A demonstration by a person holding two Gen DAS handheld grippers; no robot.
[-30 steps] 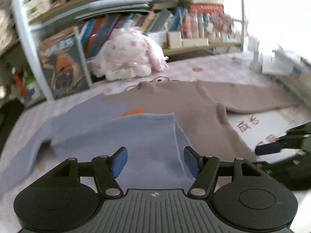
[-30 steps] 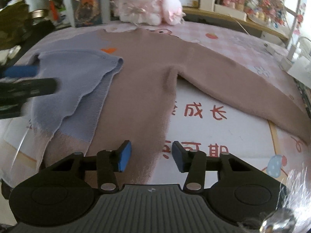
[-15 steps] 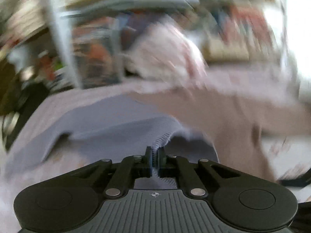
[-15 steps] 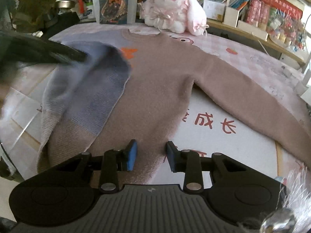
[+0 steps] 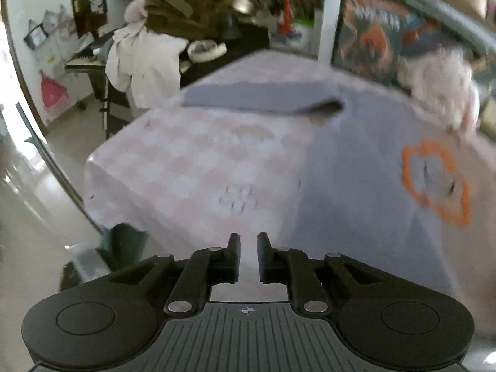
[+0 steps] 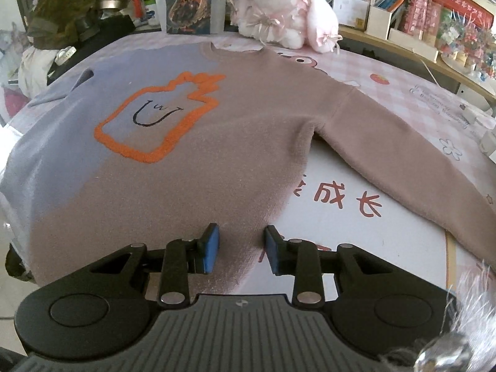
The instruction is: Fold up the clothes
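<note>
We saw the sweater [image 6: 192,155], lilac on one side and brown on the other with an orange outline on its chest, lying flat and face up on the checked tabletop [image 6: 403,93], one brown sleeve stretched out. Our right hand-held gripper [image 6: 241,249] hovered at its hem, released, pads apart over the knit. Our left hand-held gripper [image 5: 248,255] had just been opening a little; a narrow gap stood between its jaws, empty, beside the lilac edge.

"成长" on white mat [image 6: 356,217]
</note>
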